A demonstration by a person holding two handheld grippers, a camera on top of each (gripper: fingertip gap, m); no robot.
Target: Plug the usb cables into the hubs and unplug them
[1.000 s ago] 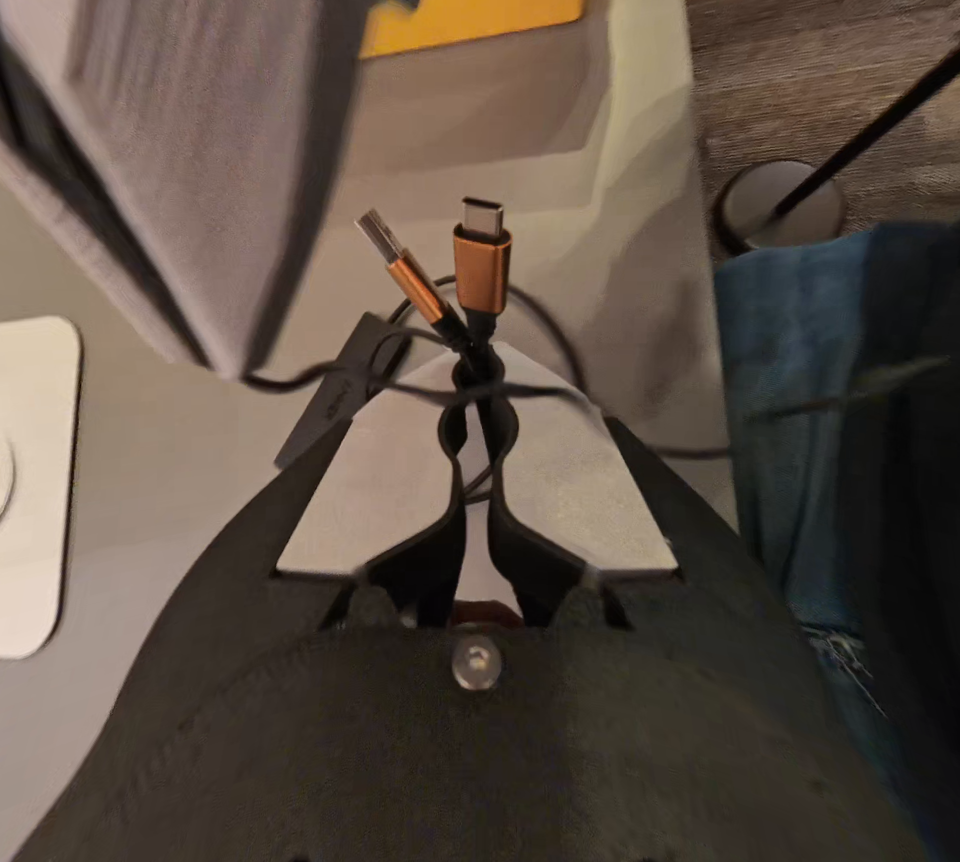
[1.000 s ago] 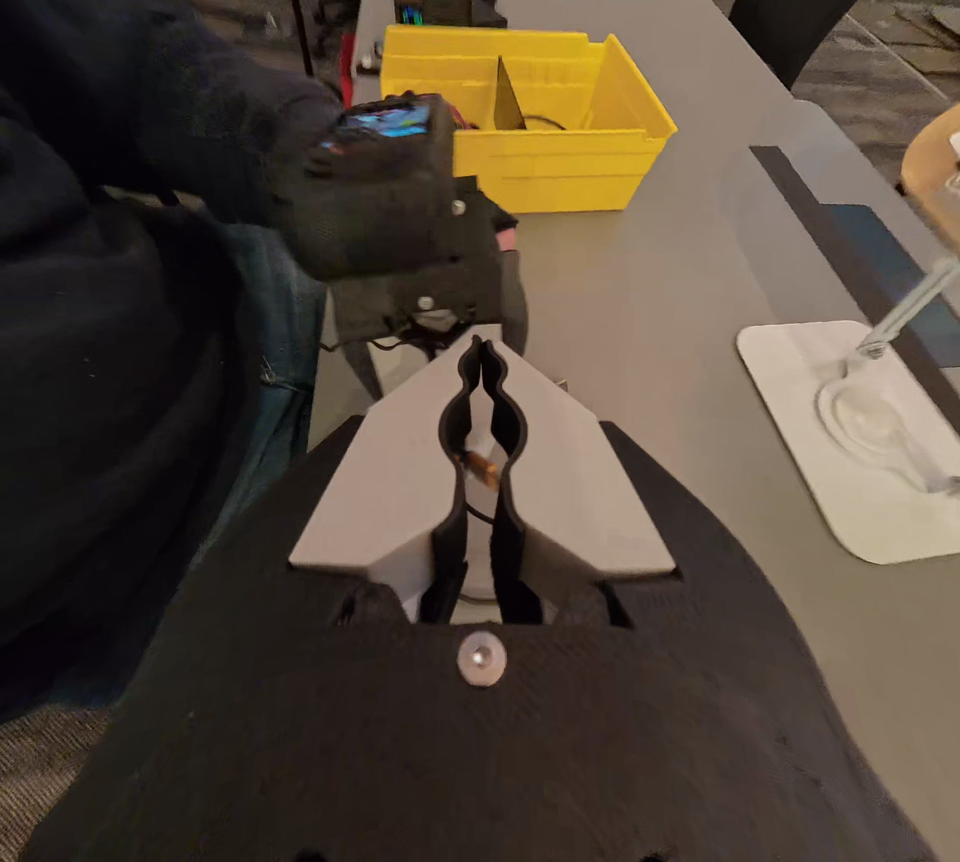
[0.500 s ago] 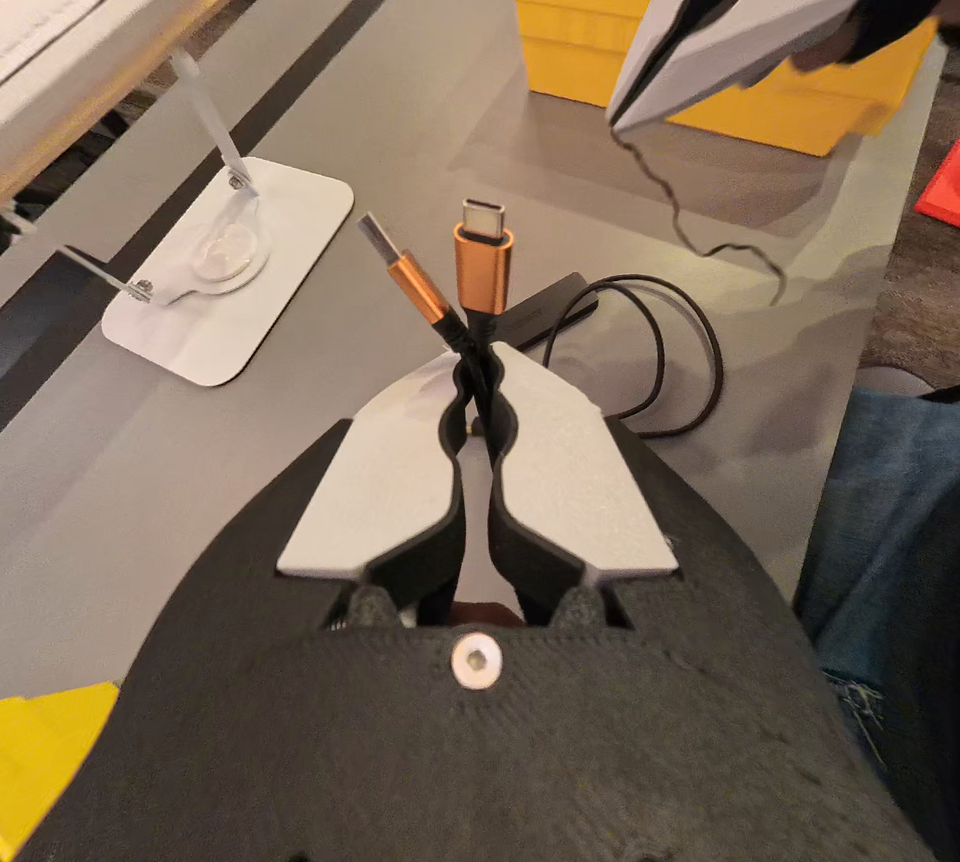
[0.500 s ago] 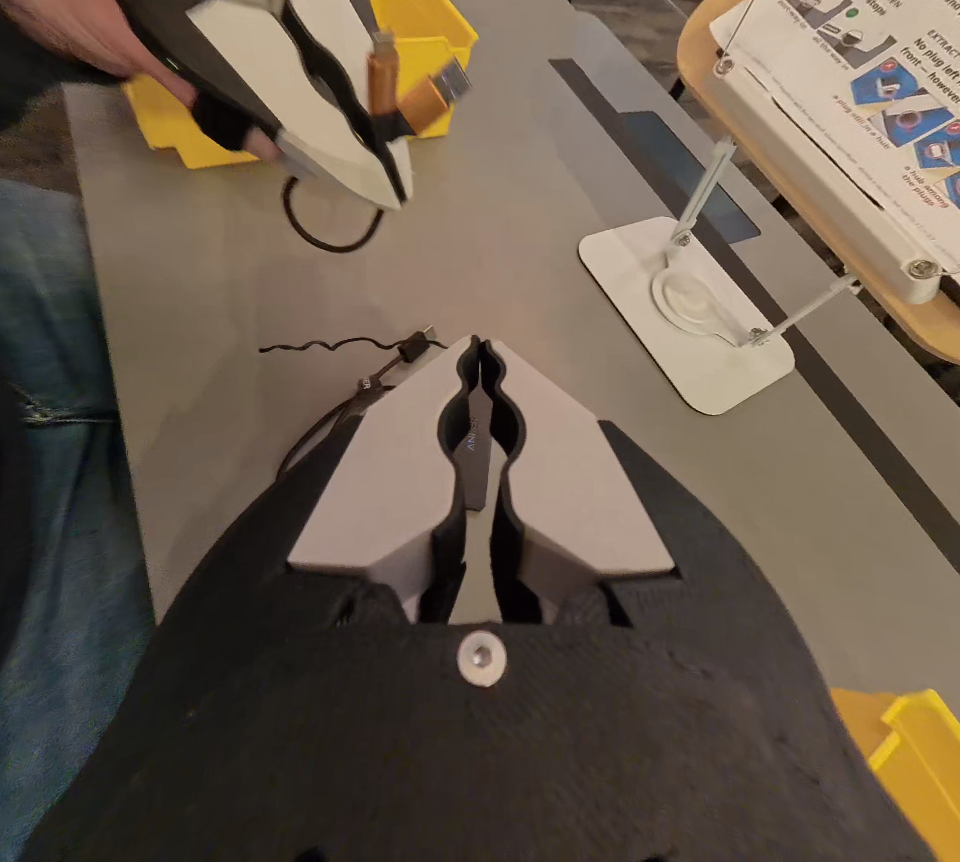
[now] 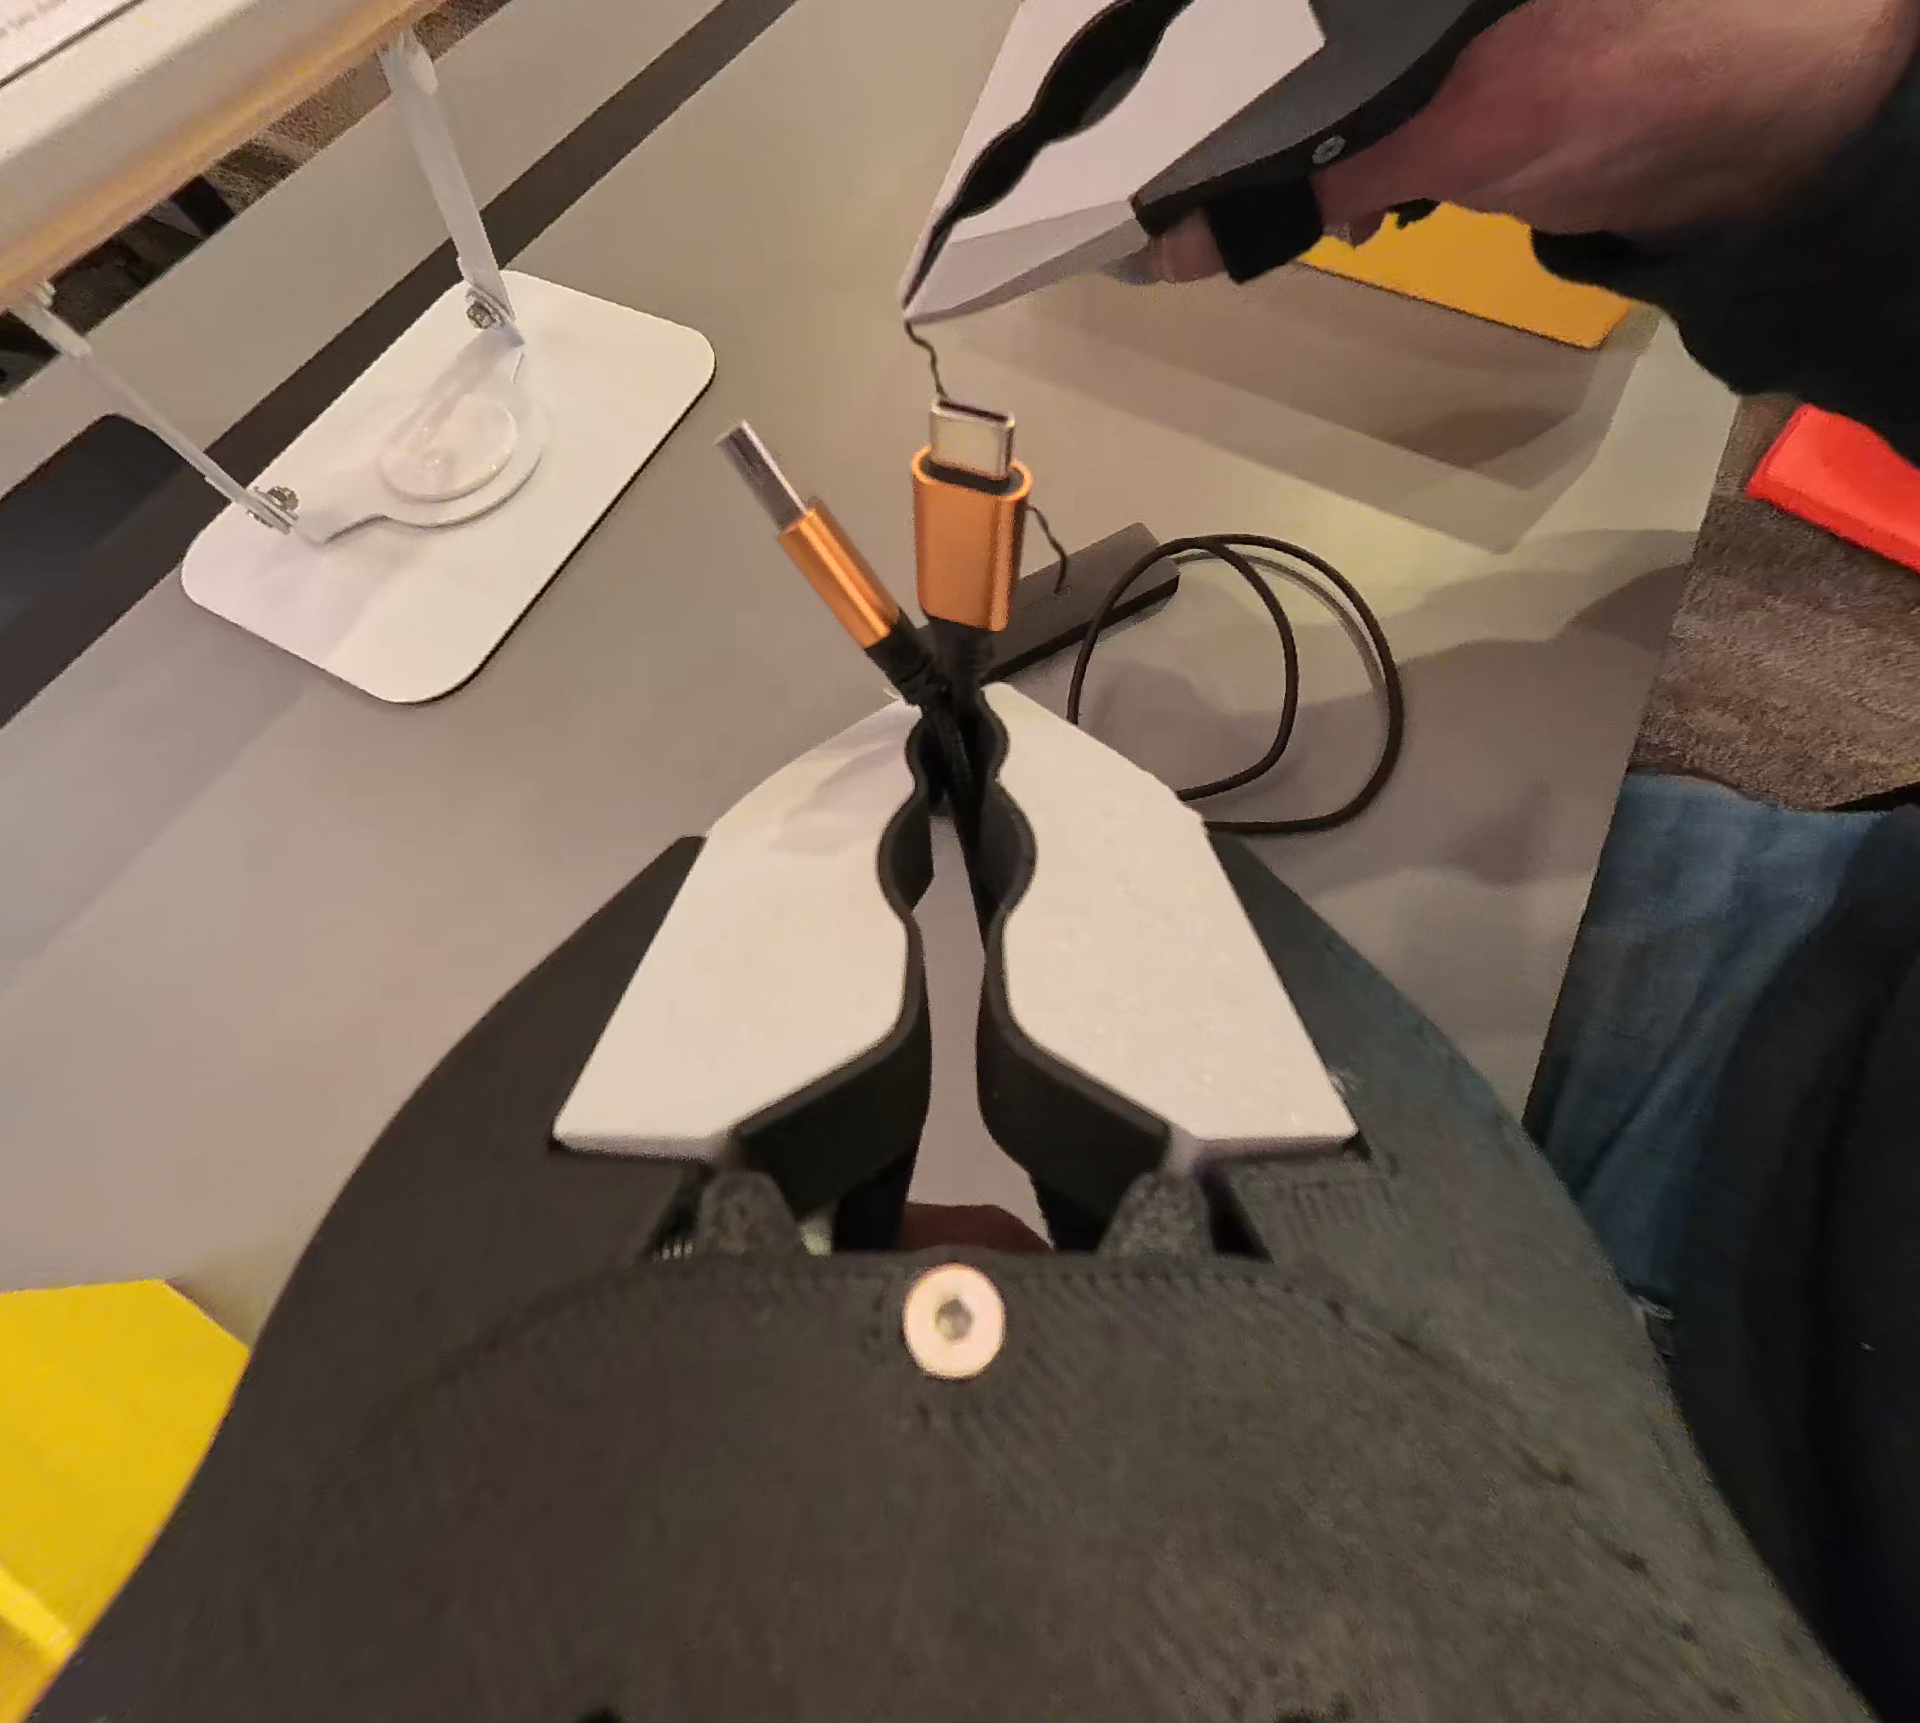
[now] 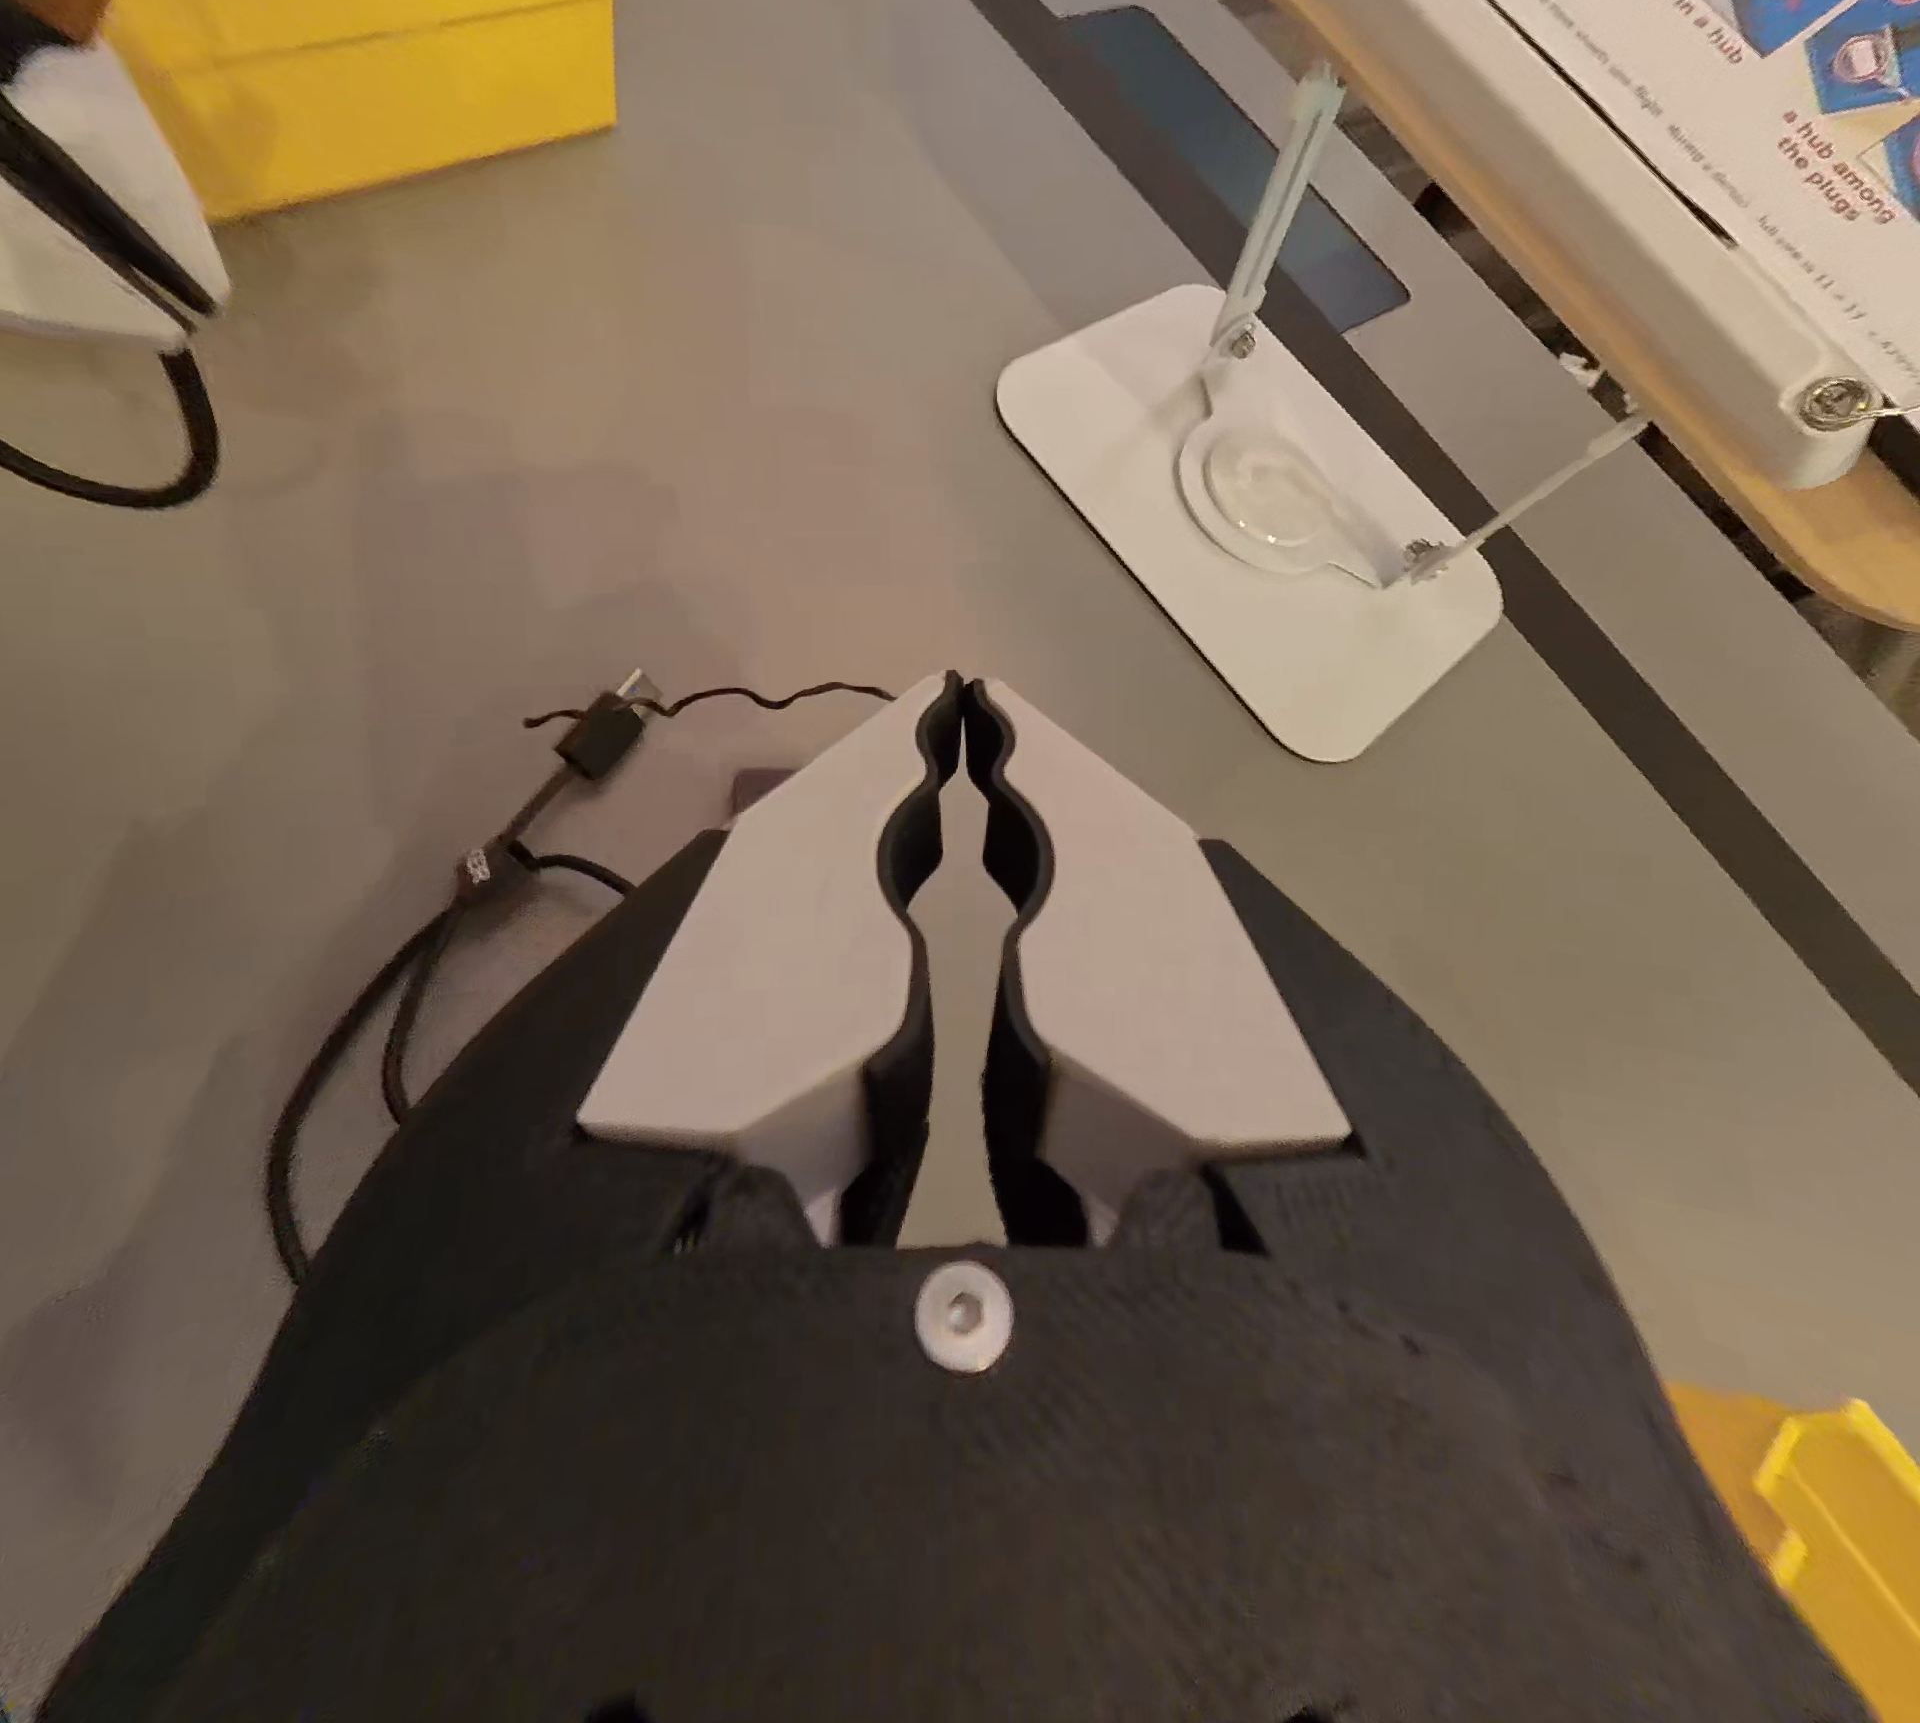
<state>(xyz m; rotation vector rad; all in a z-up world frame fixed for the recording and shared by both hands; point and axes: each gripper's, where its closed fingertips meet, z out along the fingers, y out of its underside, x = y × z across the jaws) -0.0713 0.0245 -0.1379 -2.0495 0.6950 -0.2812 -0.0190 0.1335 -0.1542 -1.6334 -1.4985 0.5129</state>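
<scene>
Left gripper [image 5: 956,723], low centre of the left wrist view, clenched on a black braided usb cable with two orange-sleeved plugs [image 5: 961,546]: both cord ends pinched together at the tips, plugs sticking up above them. Flat rectangular plug leaning toward upper left, oval plug nearly upright. Rest of that cord hidden under the gripper body.

Behind the plugs, flat on the grey worktop [image 5: 312,842], a slim black usb hub [image 5: 1101,582], its near end covered by the plugs, its thin black lead looping at right of centre. Ports not discernible.

Right gripper [image 5: 914,302], upper right of the same view, held in a bare hand [image 5: 1662,63], tips pressed onto a thin kinked black wire tie [image 5: 930,359] dangling just above the oval plug. In the right wrist view, right gripper [image 6: 956,686] at centre, tips meeting, the tie [image 6: 769,697] running left from them toward the hub lead's small black plug [image 6: 603,733]. Hub body almost wholly hidden behind the gripper there.

White flat-based stand with clear arms [image 6: 1247,520], right of centre, carrying a printed sheet on a pale board [image 6: 1621,63], cut off at the frame edge. Yellow plastic bin [image 6: 384,11] at upper left, partly cropped; another yellow bin corner [image 6: 1829,1507] at lower right. Left gripper's edge blurred at far left.
</scene>
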